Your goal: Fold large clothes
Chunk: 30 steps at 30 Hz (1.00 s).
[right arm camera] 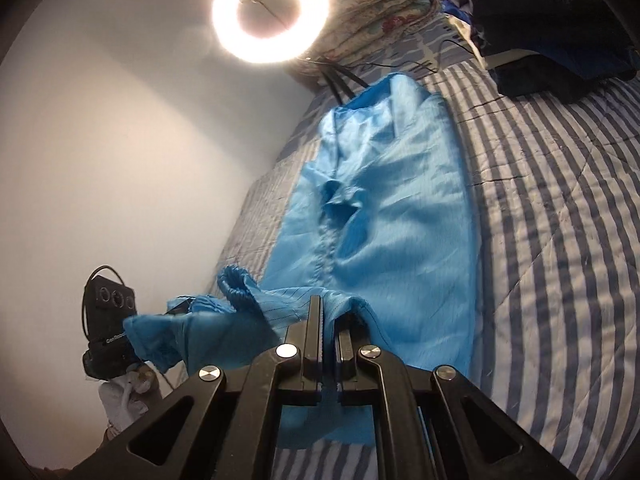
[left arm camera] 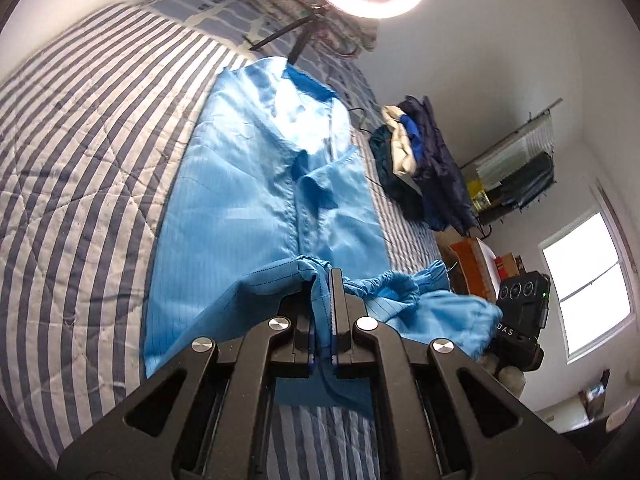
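Note:
A large light-blue garment [left arm camera: 248, 184] lies spread lengthwise on the striped bed, collar end far away. It also shows in the right wrist view [right arm camera: 384, 216]. My left gripper [left arm camera: 326, 276] is shut on a bunched fold of its near edge. My right gripper [right arm camera: 329, 312] is shut on the same near edge, cloth pinched between its fingers. An elastic cuff [left arm camera: 396, 284] of a sleeve hangs between the two grippers; it shows in the right wrist view [right arm camera: 236, 284] too. The other gripper's body [left arm camera: 520, 312] appears at the right of the left view, and at the left of the right view [right arm camera: 108, 320].
The bed has a blue-and-white striped quilt [left arm camera: 80, 152]. A pile of dark and cream clothes [left arm camera: 420, 160] sits on the bed's far side, seen in the right view [right arm camera: 540, 20] too. A lit ring light [right arm camera: 272, 12] on a tripod stands at the head, by floral pillows [left arm camera: 288, 12]. A window [left arm camera: 588, 284] is at right.

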{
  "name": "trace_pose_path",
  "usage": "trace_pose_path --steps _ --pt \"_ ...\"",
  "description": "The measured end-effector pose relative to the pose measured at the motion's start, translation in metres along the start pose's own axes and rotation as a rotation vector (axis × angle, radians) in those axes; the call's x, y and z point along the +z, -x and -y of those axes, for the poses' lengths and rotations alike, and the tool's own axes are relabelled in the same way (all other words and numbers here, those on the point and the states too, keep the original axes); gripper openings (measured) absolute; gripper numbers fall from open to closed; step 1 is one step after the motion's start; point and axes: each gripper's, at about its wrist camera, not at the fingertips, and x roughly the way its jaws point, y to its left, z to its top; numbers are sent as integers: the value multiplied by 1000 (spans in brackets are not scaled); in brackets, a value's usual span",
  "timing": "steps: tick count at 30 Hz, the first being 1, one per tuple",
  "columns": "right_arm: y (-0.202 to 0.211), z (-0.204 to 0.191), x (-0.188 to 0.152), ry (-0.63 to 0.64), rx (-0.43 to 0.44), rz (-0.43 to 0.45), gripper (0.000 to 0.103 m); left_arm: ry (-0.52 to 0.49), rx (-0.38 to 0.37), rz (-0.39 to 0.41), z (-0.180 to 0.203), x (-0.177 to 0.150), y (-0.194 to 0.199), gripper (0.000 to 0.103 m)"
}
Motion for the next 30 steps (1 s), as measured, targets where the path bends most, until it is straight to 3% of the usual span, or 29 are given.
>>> trace_pose_path --steps 12,20,22,23,24,25,26,30 --pt "-31 28 21 -90 -65 -6 1 58 83 -3 -30 18 -38 2" --pt "-30 39 24 -97 -72 -2 3 -21 116 10 -21 22 -42 2" --pt "-27 38 24 -88 -68 -1 8 -22 127 3 -20 22 -43 19" --pt "-25 37 24 -88 -65 -3 17 -15 127 -5 -20 23 -43 28" --pt "-22 37 24 -90 -65 1 35 -3 138 -3 -19 25 -40 54" --pt "-18 36 25 -89 -72 13 40 1 148 18 -19 26 -34 66" --pt "-12 36 26 -84 -73 30 47 0 157 52 -18 28 -27 67" --pt "15 27 25 -1 -21 50 48 -74 150 122 -9 30 2 67"
